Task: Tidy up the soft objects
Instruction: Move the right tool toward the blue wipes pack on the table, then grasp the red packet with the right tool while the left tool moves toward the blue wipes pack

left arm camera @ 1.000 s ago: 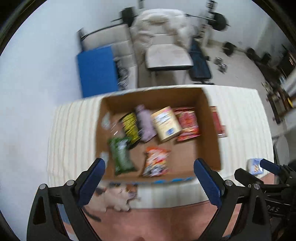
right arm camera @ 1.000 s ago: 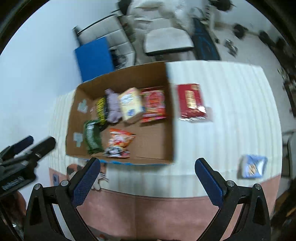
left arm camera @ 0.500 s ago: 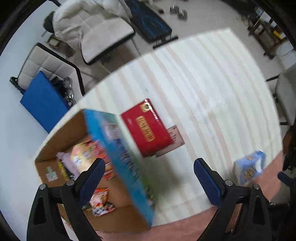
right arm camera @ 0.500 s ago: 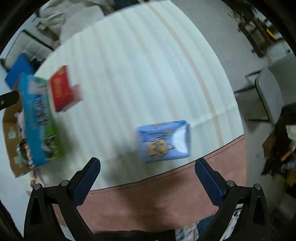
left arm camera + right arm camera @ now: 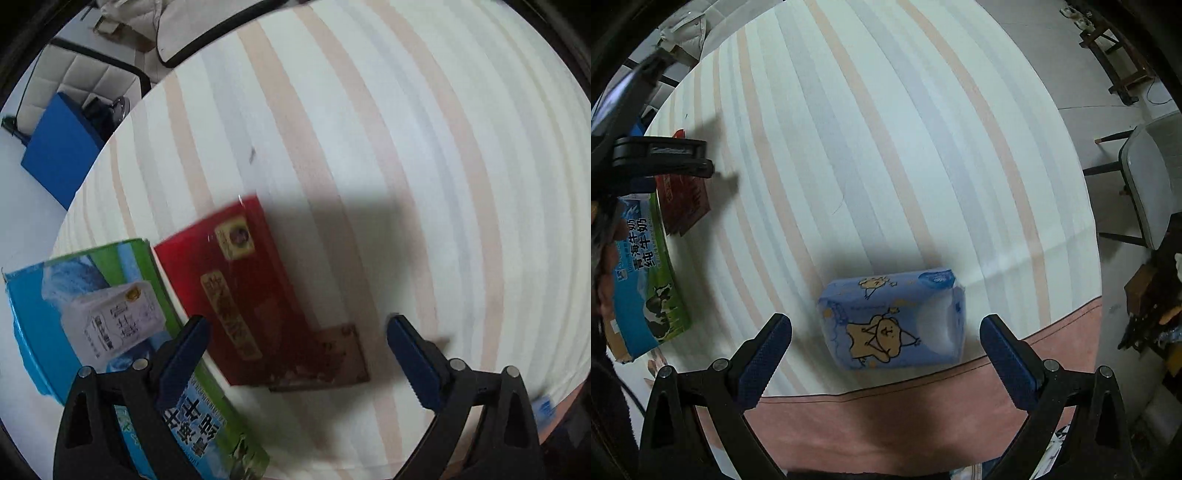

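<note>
A red flat packet (image 5: 240,291) lies on the striped tablecloth, right beside the printed wall of the cardboard box (image 5: 92,317). My left gripper (image 5: 295,350) is open and hovers over the packet's near end. A blue tissue pack with a cartoon star (image 5: 894,321) lies near the table's front edge. My right gripper (image 5: 886,350) is open just above it, a finger on each side, not touching. The red packet (image 5: 683,203) and the box (image 5: 642,280) also show at the left of the right wrist view, under the left gripper's body (image 5: 657,158).
The striped tablecloth (image 5: 886,147) covers a round table with a pink hem at the front (image 5: 886,417). A grey chair (image 5: 1152,177) stands right of the table. A blue panel (image 5: 55,147) and a padded chair (image 5: 88,74) stand beyond the far edge.
Both grippers have swung right and dropped lower. The left went from over the open box to over the red packet. The right closed in on the blue tissue pack.
</note>
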A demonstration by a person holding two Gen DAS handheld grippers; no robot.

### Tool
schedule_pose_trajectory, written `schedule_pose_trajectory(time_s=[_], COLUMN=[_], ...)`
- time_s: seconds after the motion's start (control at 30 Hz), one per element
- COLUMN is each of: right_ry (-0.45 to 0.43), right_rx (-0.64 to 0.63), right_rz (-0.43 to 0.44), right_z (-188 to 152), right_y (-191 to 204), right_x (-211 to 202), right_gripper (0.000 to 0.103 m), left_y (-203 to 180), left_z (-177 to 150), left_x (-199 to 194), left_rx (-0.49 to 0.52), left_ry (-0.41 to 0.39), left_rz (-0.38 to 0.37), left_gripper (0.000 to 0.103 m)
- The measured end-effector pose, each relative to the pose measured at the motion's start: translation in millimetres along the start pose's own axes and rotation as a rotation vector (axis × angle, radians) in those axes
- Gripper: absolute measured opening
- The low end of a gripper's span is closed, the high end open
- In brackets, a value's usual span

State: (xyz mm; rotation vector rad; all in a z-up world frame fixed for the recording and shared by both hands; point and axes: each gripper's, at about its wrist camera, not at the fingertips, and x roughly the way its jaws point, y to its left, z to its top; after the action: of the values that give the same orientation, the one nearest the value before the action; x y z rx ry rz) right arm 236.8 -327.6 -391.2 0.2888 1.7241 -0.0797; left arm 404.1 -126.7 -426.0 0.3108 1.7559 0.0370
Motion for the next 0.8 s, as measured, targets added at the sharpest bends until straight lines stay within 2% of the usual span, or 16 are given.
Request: schedule_pose_trajectory(time_s=[0.03,0.1,0.13,0.17,0.2,0.23,0.27,0.33,0.43,0.53,0.57,0.63,0.67,0.7,0.73,0.8], right_ry=[0.002,0.007,0.010,0.014,0.016,0.020,0.022,0.025,0.038,0.064,0.071,0.087,0.095,0.099,0.099,0.095], right_rx=[-0.001,-0.004,-0.008,-0.008,-0.008,-0.008,-0.010,-0.014,-0.035,-0.067,-0.075,-0.091,-0.096,-0.101,-0.104,-0.105], right_rz=[0.004,0.012,0.017,0.024,0.029,0.031,0.033,0.043,0.038,0.023,0.018,0.013,0.009,0.006,0.004,-0.003], right_z=[1,4,6,7,8,9,9,11,11,9,9,9,8,7,7,2], right_y=[-1,-4,-5,-6,-7,-8,-8,-12,-10,-4,-1,1,2,3,3,4], right_x=[0,1,2,2,2,2,2,0,3,13,17,25,29,31,32,34], right_gripper=[0.103,0.103,0.103,0.103,0.103,0.103,0.103,0.103,0.103,0.103,0.103,0.103,0.103,0.103,0.103,0.103], left_y=[3,11,14,16,17,18,21,29,26,9,3,-3,-1,3,9,26], left_z=[2,3,2,0,-1,-3,-6,-8,-20,-37,-42,-45,-43,-40,-35,-23], left_x=[1,3,3,1,-1,-2,-3,-2,-5,-11,-13,-18,-17,-16,-12,-1], left_rx=[-0.014,-0.048,-0.065,-0.069,-0.064,-0.058,-0.059,-0.083,-0.092,-0.053,-0.034,-0.013,-0.012,-0.021,-0.041,-0.090], left_ry=[0.004,0.024,0.029,0.013,0.003,-0.007,-0.009,0.017,0.007,-0.013,-0.029,-0.088,-0.109,-0.115,-0.113,-0.087], left_rz=[-0.020,-0.103,-0.142,-0.128,-0.112,-0.089,-0.118,-0.190,-0.281,-0.323,-0.305,-0.181,-0.090,-0.044,-0.009,0.004], left_gripper=[0.095,0.082,0.069,0.054,0.043,0.024,0.016,0.007,0.007,0.007,0.008,0.011,0.014,0.019,0.030,0.040])
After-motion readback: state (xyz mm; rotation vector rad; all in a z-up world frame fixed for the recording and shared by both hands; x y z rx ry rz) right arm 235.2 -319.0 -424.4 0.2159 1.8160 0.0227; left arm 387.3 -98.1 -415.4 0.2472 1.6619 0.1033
